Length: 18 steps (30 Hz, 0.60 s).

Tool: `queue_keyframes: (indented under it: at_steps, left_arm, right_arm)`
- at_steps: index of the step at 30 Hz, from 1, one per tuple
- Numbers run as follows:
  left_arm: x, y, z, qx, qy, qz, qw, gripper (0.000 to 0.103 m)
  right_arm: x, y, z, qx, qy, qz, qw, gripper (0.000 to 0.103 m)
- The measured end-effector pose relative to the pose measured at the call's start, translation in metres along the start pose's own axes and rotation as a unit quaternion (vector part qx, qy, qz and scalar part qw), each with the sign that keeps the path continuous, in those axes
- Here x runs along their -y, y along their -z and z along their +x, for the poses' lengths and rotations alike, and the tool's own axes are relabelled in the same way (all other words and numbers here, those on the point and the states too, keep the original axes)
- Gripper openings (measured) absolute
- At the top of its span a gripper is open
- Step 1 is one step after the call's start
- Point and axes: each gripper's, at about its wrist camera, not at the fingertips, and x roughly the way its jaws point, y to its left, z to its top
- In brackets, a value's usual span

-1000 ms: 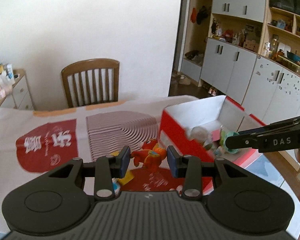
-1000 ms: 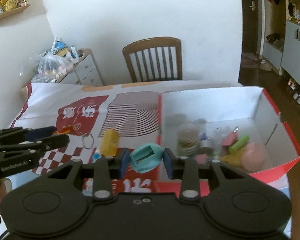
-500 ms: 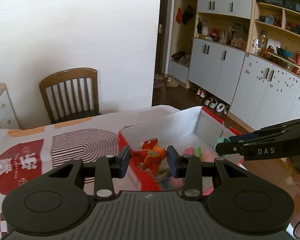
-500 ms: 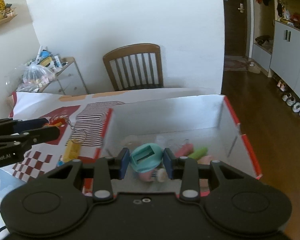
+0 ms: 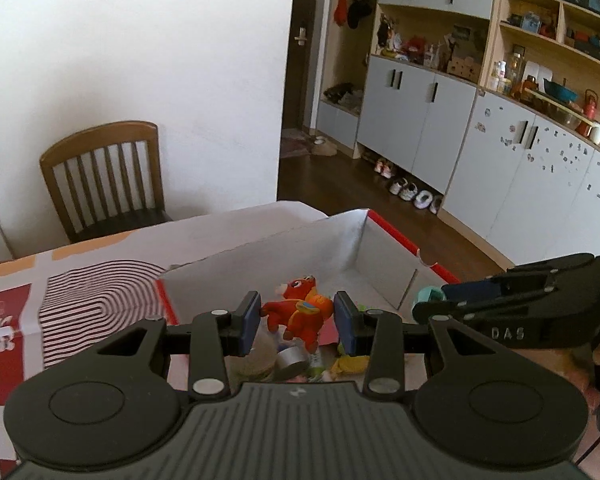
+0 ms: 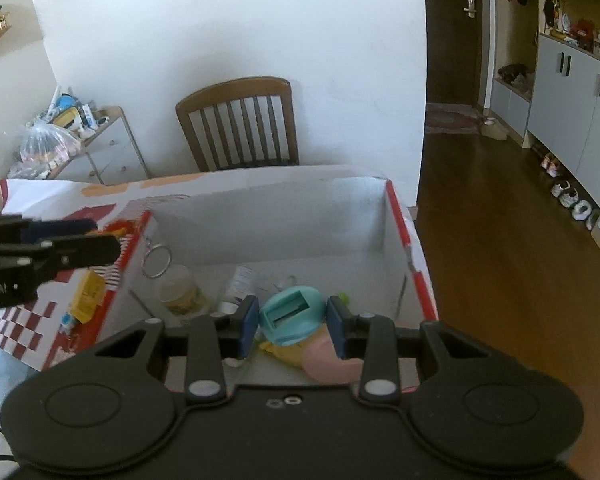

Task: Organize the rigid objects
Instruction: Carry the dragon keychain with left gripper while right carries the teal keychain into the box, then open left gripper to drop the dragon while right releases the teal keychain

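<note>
The left gripper [image 5: 296,322] holds a small orange and red toy animal [image 5: 300,316] between its two blue pads [image 5: 249,322]. The toy hangs over an open cardboard box with white inside walls and red edges [image 5: 380,264]. Down in the box lie a little silver can [image 5: 292,360], a yellow thing [image 5: 350,364] and some other small things that are hard to make out. The box sits on a red and white patterned table cover [image 5: 80,300]. On the right side, the black right gripper [image 5: 430,300] pinches a small teal thing [image 5: 424,296]. Behind the table stands a brown wooden chair [image 5: 104,176] near a white wall. Grey cupboards [image 5: 420,120] line the room on the right.
</note>
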Motion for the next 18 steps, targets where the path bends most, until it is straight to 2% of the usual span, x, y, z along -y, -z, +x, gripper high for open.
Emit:
queue_keyframes:
  at_steps: [9,18]
  left_arm:
    - [0.013,-0.001,0.056,-0.046,0.001,0.011,0.9989,0.039]
    - [0.022,0.002,0.101,-0.086,-0.016,0.024,0.9959,0.039]
  right_arm:
    - [0.012,0.001,0.028,-0.03,-0.003,-0.015,0.999,0.036]
    - [0.012,0.0,0.057,-0.053,-0.002,-0.03,0.998,0.036]
